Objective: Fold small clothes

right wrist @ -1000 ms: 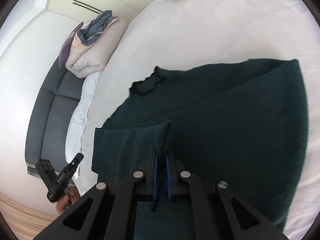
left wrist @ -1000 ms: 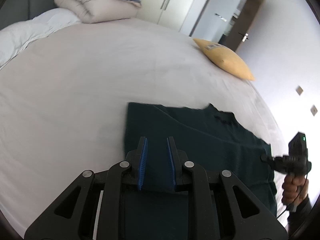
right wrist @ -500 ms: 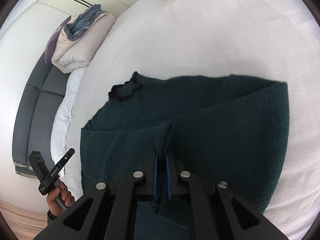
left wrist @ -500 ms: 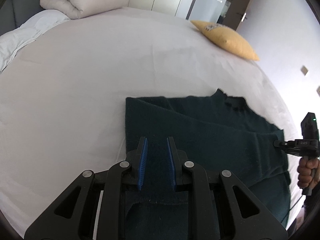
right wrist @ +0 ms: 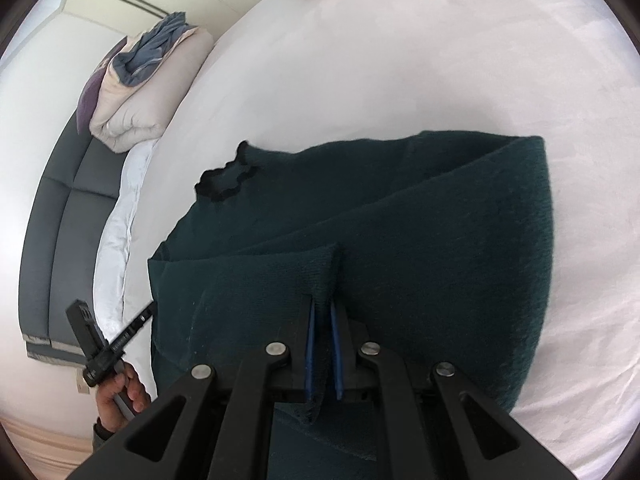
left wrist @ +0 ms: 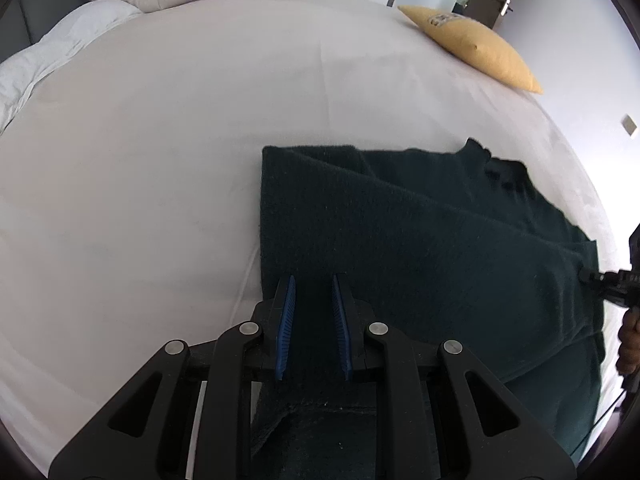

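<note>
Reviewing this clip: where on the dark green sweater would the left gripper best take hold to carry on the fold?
Likely the near hem of the dark green sweater, approached from above at the near edge: that edge lifts off the bed under the left gripper, level with the fold pinched by the right gripper.

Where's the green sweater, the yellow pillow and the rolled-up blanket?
green sweater (left wrist: 420,240), left wrist view, middle of its folded body.
yellow pillow (left wrist: 476,50), left wrist view, its top face.
rolled-up blanket (right wrist: 148,96), right wrist view, its beige side.
</note>
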